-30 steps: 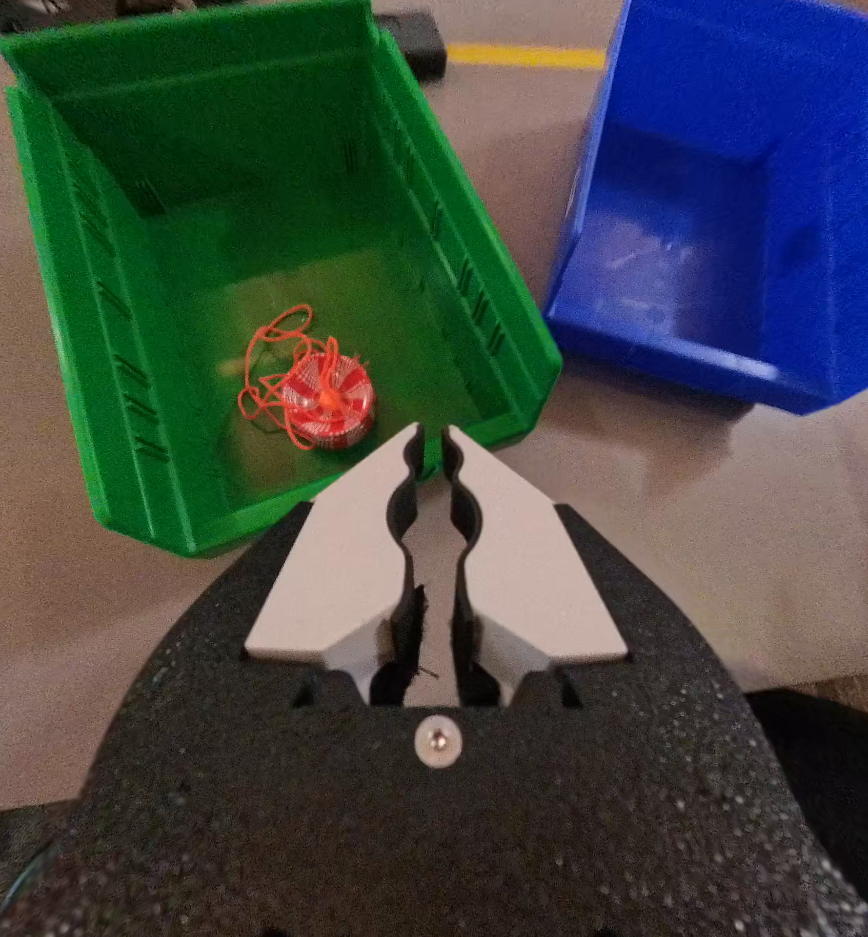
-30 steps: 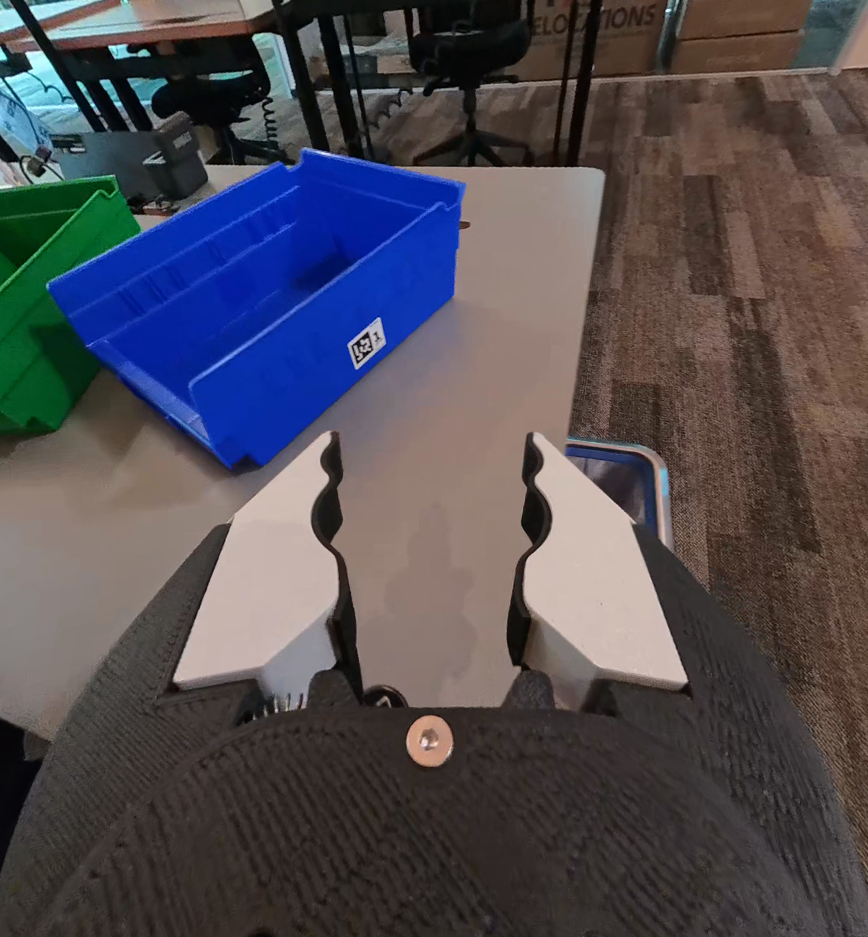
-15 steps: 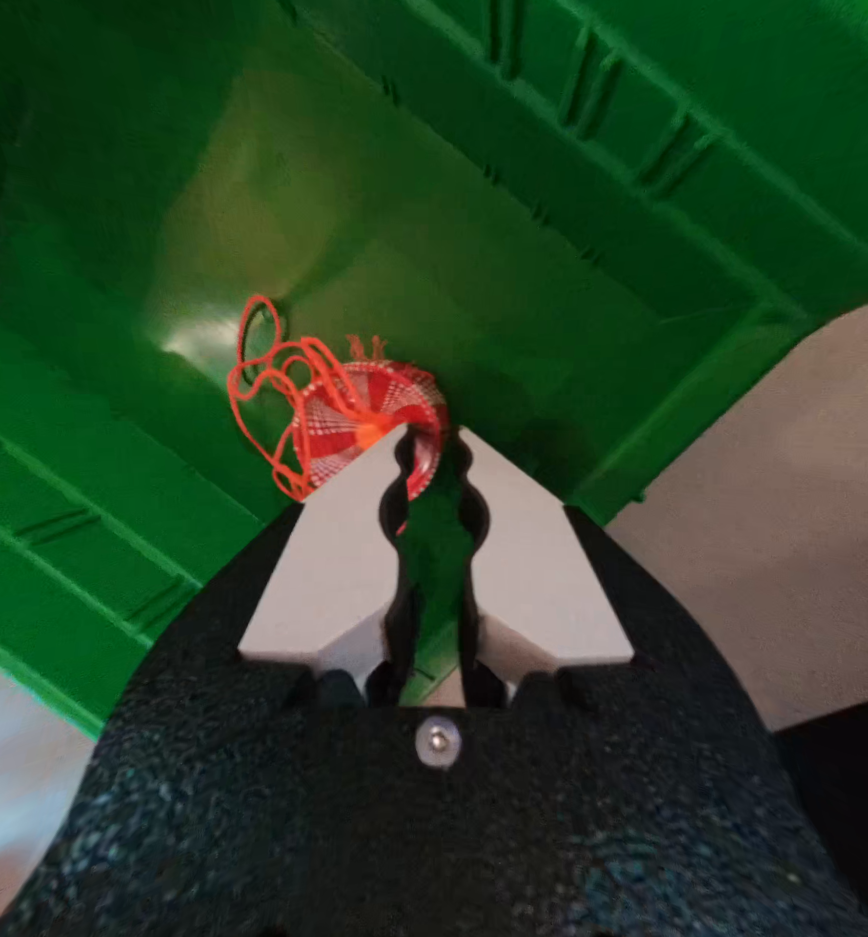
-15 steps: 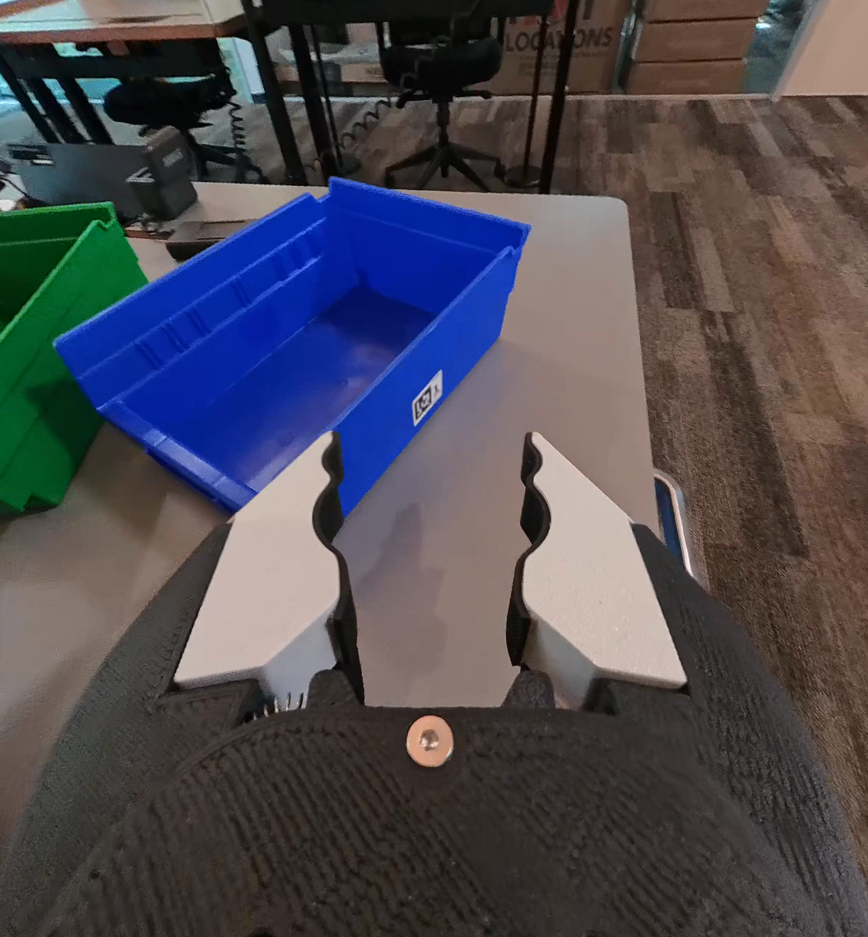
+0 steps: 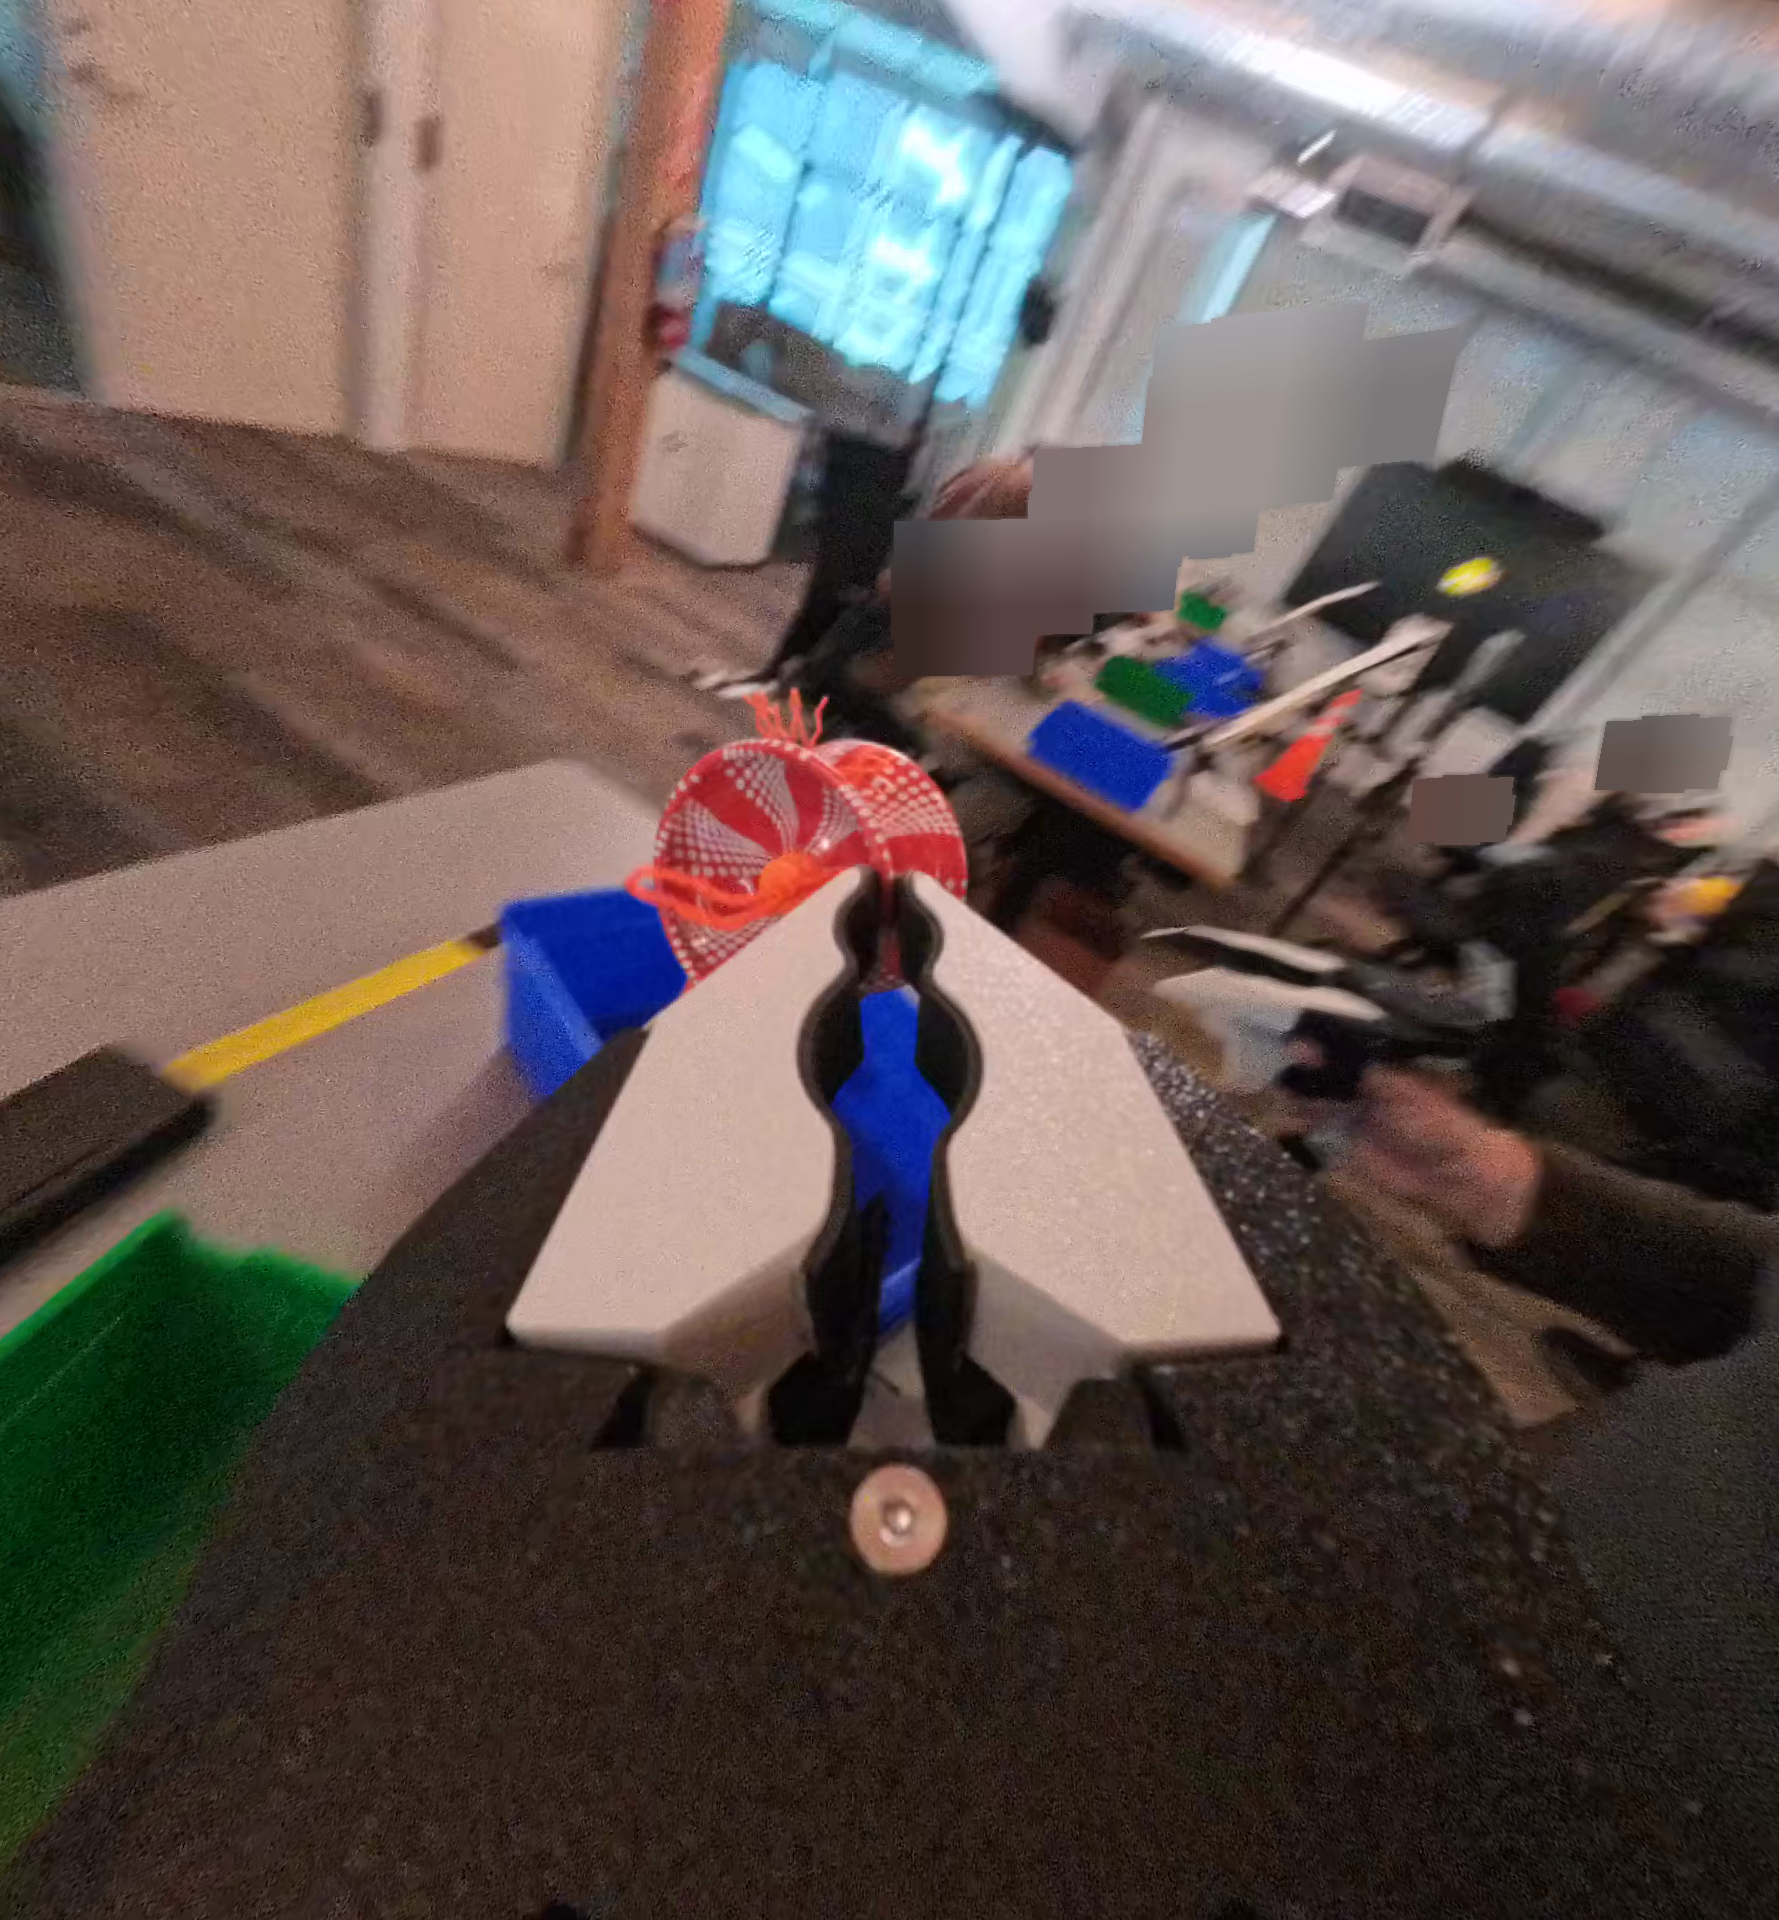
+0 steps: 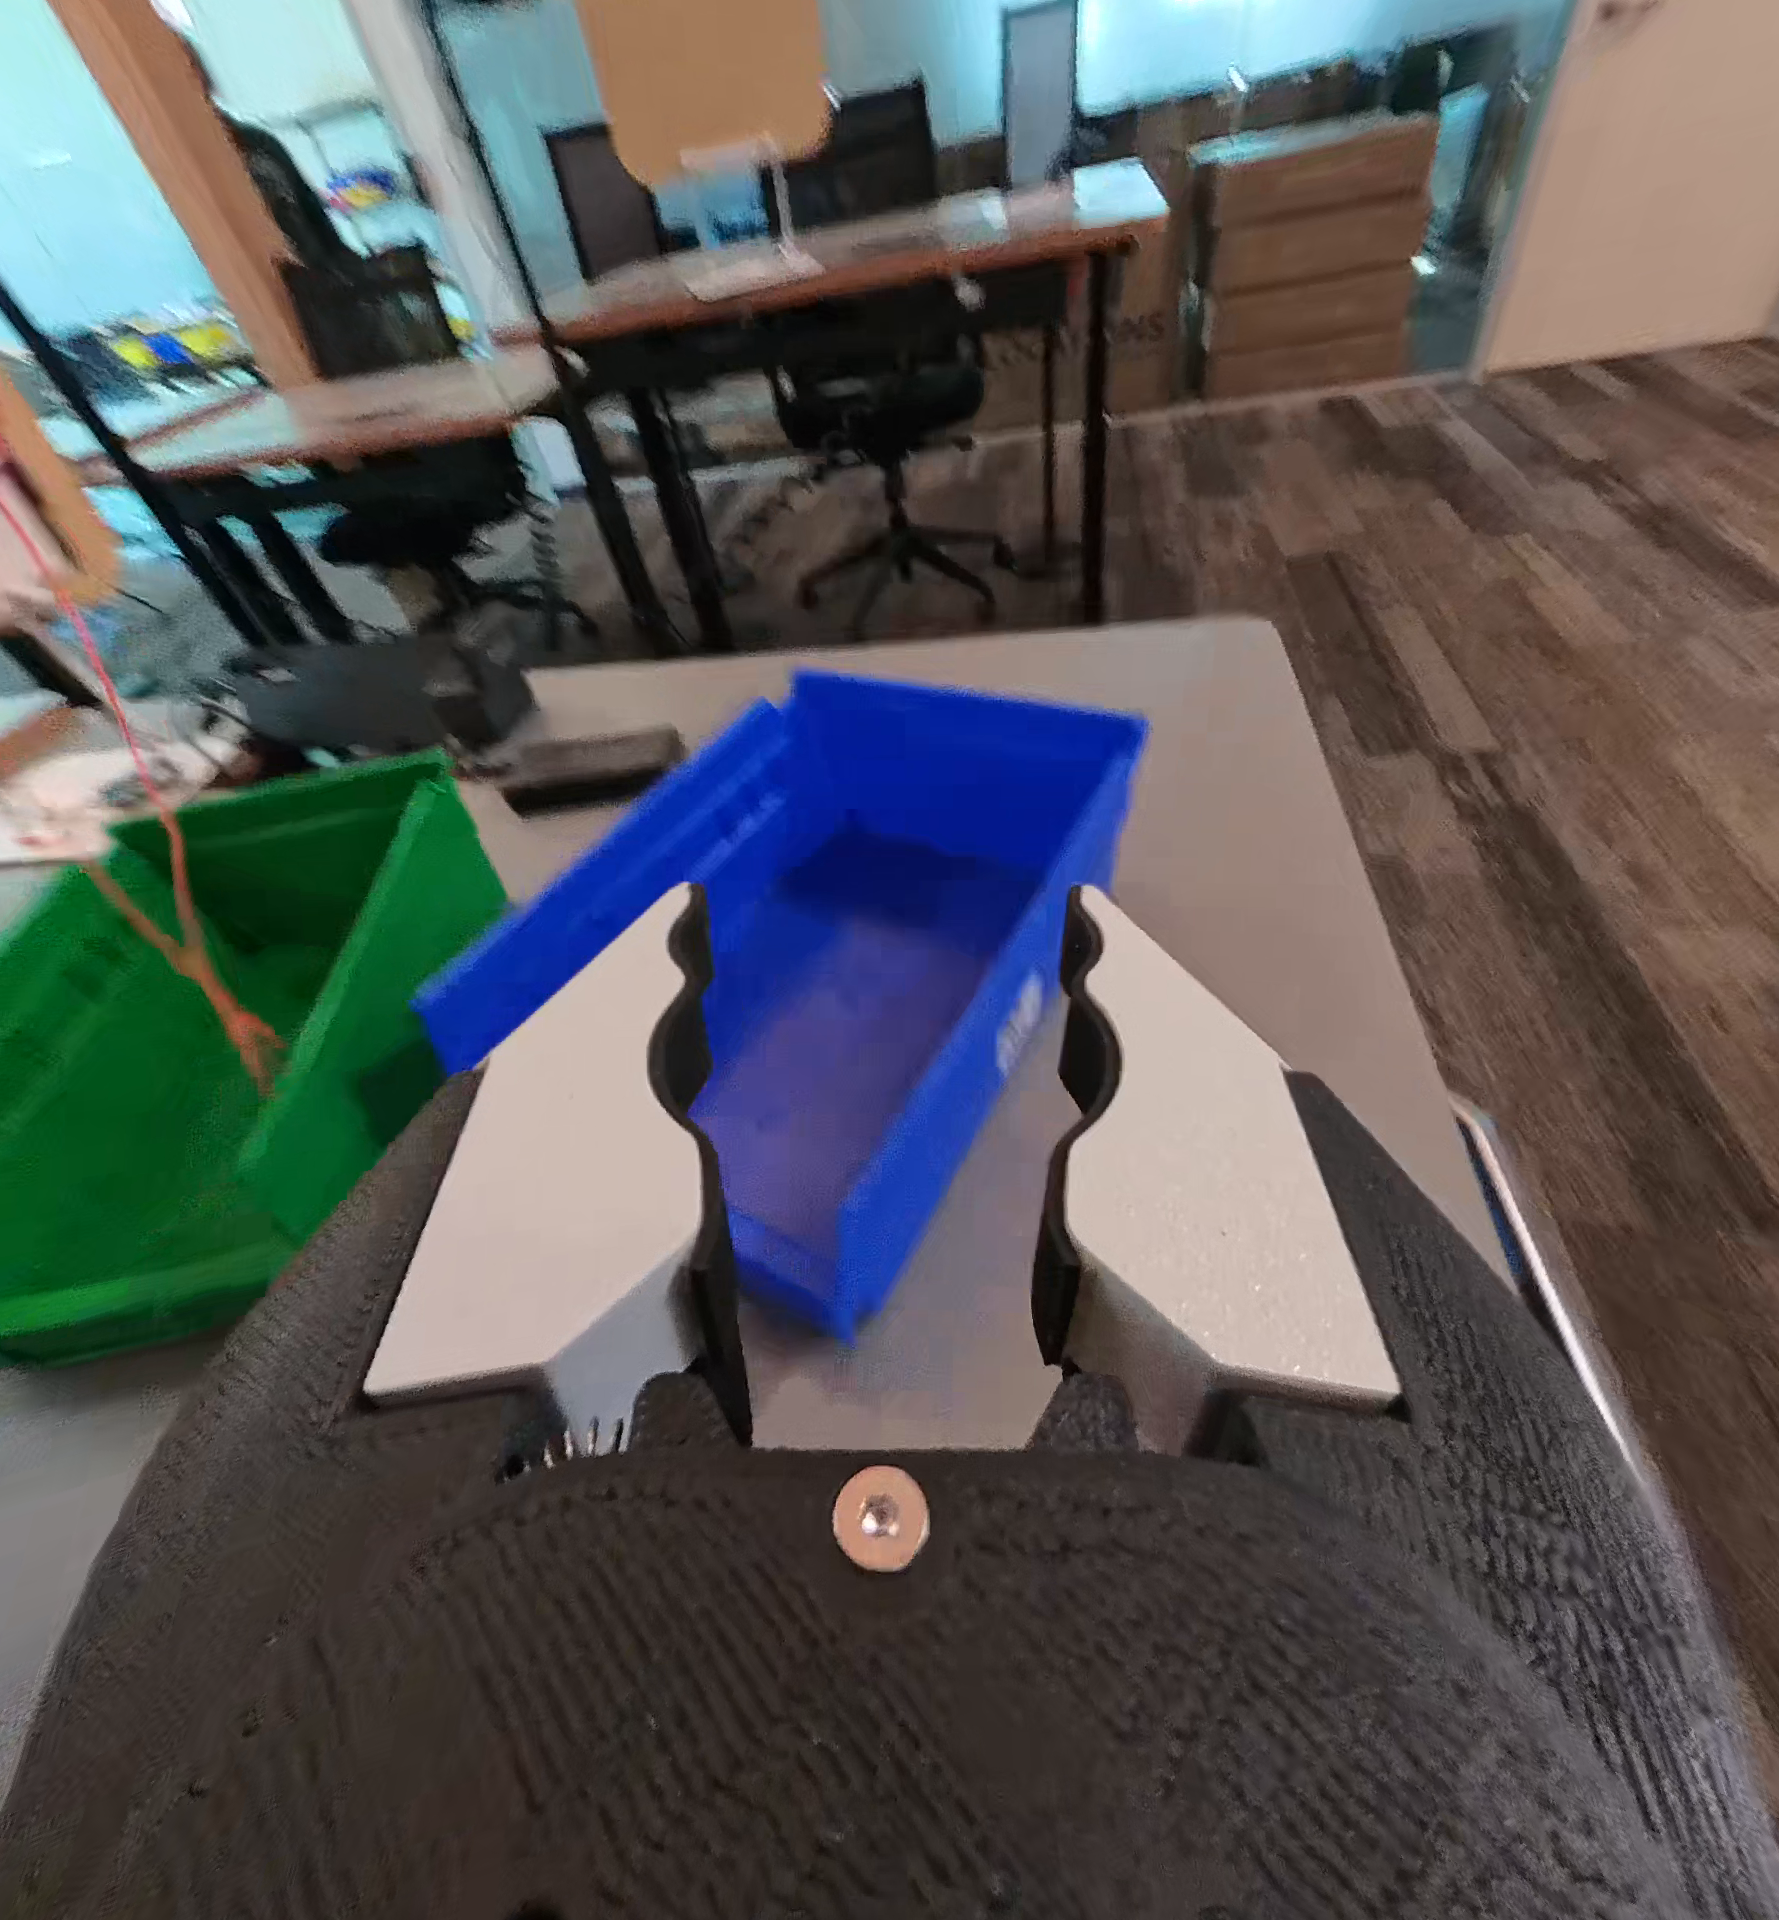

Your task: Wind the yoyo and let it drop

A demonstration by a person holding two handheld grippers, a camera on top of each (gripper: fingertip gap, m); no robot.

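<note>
A grey worktop [image 6: 1228, 790] is set in an office with wood-look flooring [image 6: 1612, 665]. A white label on the blue bin [image 6: 926, 831] is blurred. The yoyo [image 5: 812, 842] is pinched by the left claw [image 5: 883, 891]; the right claw [image 6: 883, 914] is spread

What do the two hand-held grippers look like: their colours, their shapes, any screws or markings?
Each hand-held gripper, left and right, has two light grey wedge-shaped fingers with wavy black inner pads. These sit in a rounded black body with a rough, grainy surface; the right body shows fine ridged lines. A silver hex screw sits at the centre of each. No cables or markings are visible.
</note>
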